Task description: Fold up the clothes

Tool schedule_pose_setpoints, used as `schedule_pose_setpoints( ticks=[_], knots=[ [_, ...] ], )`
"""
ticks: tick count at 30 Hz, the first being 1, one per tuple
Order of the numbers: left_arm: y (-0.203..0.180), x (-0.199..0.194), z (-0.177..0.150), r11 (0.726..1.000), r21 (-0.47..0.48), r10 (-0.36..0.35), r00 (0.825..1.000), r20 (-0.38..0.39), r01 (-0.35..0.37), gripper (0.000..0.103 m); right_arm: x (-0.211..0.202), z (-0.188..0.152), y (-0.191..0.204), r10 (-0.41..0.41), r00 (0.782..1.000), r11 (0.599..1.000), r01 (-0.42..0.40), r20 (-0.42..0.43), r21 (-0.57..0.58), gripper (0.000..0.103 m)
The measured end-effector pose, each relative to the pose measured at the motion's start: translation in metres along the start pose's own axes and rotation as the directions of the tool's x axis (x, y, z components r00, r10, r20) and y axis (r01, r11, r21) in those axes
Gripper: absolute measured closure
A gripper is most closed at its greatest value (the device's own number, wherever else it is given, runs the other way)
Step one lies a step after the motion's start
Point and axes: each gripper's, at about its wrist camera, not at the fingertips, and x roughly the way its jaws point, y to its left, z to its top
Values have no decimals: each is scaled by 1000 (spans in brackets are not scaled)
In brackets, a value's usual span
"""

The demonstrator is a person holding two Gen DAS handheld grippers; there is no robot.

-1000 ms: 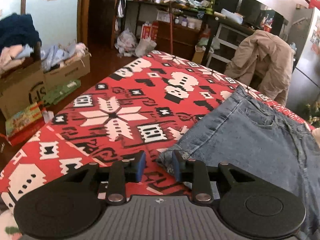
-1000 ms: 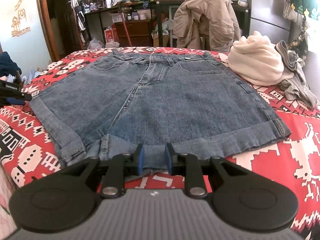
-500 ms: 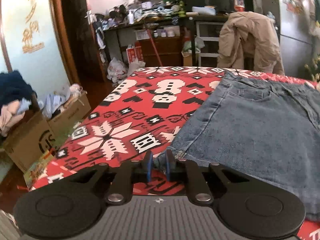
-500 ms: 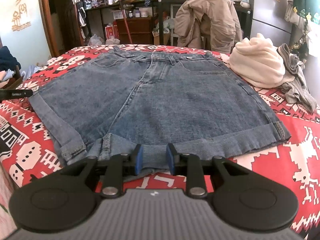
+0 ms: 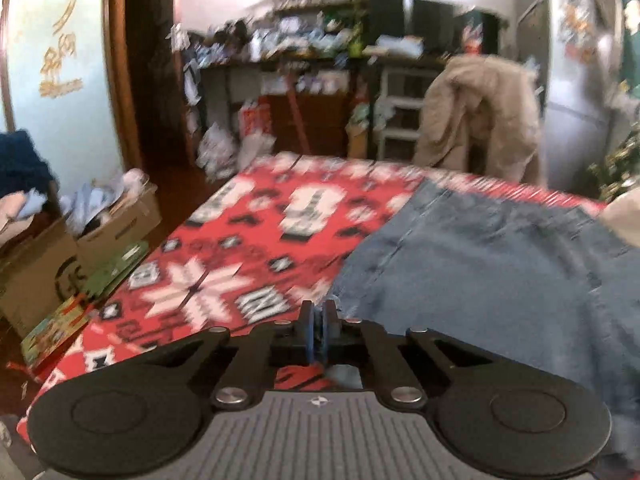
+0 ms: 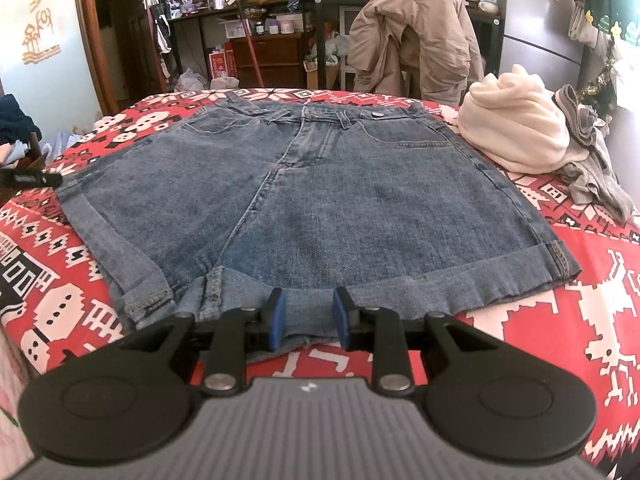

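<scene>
Blue denim shorts (image 6: 320, 200) lie flat on a red patterned bedspread (image 6: 580, 320), waistband at the far side. My right gripper (image 6: 308, 314) stands open at the near hem, close to the crotch, with flat denim between its blue pads. In the blurred left wrist view, the jaws of my left gripper (image 5: 319, 320) are closing tight on the corner of the shorts (image 5: 480, 272) at the left leg hem. The right wrist view shows that left gripper (image 6: 34, 179) as a black tip at the shorts' far-left corner.
A cream garment (image 6: 516, 128) and a grey one (image 6: 592, 176) are heaped on the bed at the right. Behind the bed, a beige jacket (image 6: 412, 40) hangs over a chair. Cardboard boxes (image 5: 48, 264) of clothes stand on the floor at the left.
My left gripper's jaws have closed on the hem corner, and it has rolled and shifted, blurring its view. The right gripper and the shorts in front of it have kept still.
</scene>
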Motion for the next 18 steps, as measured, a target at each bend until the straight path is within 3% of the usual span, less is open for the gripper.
schedule_pose_setpoints(
  ticks=[6, 10, 15, 18],
  knots=[
    [-34, -28, 10, 989, 40, -141, 989, 46, 139, 99, 0, 1, -2, 3, 1000, 1000, -3, -3, 8, 74],
    [-62, -21, -7, 976, 90, -197, 980, -24, 199, 99, -2, 0, -2, 5, 1000, 1000, -5, -1, 13, 74],
    [-84, -14, -30, 970, 180, -156, 986, -54, 163, 99, -4, -1, -3, 8, 1000, 1000, -8, 0, 16, 74],
    [-81, -24, -29, 972, 197, -129, 992, 9, 125, 92, -4, -1, -3, 9, 1000, 1000, -9, 0, 18, 74]
  ],
)
